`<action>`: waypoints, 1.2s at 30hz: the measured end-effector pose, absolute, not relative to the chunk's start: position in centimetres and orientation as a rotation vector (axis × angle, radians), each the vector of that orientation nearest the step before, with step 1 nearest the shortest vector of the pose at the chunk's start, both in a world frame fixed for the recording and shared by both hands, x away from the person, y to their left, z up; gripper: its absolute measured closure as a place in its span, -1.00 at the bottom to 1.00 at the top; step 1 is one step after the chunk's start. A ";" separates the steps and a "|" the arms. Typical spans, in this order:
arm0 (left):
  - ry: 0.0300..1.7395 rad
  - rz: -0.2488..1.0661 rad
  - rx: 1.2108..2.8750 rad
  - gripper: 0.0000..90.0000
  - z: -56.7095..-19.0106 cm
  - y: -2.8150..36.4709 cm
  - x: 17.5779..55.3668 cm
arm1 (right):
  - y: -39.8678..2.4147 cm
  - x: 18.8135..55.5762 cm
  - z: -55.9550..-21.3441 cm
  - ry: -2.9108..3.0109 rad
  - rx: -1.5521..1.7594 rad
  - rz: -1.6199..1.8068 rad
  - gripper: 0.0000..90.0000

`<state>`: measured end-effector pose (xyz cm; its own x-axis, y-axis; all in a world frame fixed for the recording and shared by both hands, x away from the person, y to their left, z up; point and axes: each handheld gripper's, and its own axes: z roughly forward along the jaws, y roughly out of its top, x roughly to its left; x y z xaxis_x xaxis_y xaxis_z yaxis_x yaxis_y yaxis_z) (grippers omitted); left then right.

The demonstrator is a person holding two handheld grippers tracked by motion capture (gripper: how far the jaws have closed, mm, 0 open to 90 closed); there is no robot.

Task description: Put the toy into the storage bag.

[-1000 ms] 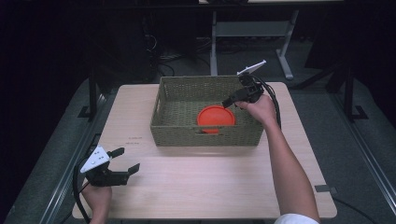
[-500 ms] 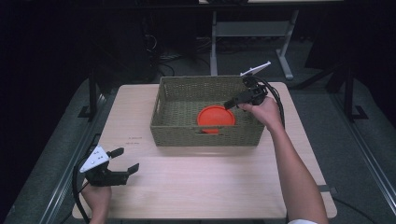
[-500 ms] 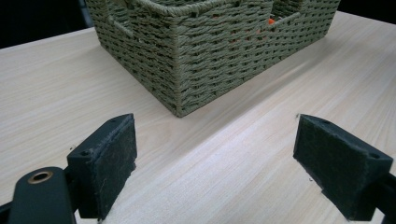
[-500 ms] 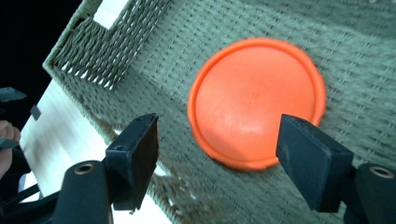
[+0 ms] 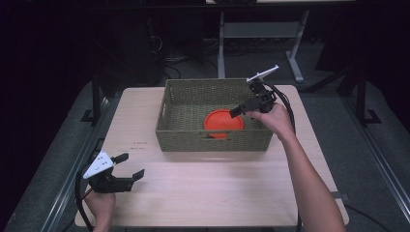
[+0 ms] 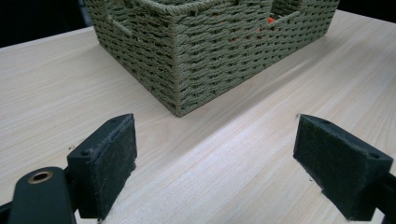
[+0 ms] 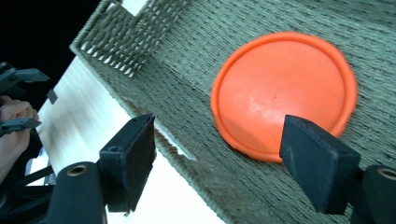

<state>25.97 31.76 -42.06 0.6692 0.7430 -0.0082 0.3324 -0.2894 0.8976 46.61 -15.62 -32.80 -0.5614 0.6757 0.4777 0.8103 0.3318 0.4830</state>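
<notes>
The orange disc (image 5: 223, 123) lies flat in the woven basket (image 5: 183, 137), toward its near right. Above it, the right gripper (image 5: 243, 107) has just been opening, empty. The left gripper (image 5: 128, 166) rests spread wide at the near left of the table (image 5: 217, 193).

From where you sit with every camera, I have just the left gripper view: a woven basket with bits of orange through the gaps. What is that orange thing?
Observer: A flat orange disc lying on the floor of the basket.
Operator: Is the right gripper holding it?
Observer: No. The right gripper hangs above the disc, jaws apart and just widened, nothing between them.
Operator: And my left gripper?
Observer: The left gripper sits at the table's near left corner, jaws open.
</notes>
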 end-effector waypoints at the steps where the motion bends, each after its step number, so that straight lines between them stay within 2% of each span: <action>1: 0.845 0.516 1.886 -0.72 -42.1 31.8 26.0 | -15.6 46.5 -32.7 -2.404 -1.353 -1.048 -0.43; 19: 0.848 0.512 1.887 -0.72 -42.1 31.7 25.9 | -15.8 43.8 -31.8 -2.434 -1.268 -1.102 -0.45; 36: 0.850 0.510 1.886 -0.72 -42.1 31.7 25.9 | -16.5 39.6 -31.4 -2.457 -1.174 -1.177 -0.45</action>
<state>25.87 31.67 -42.10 0.6687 0.7434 -0.0140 0.3377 -0.2869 0.8964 39.64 -16.49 -31.42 -0.6739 0.5811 0.4563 0.7197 0.3767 0.5832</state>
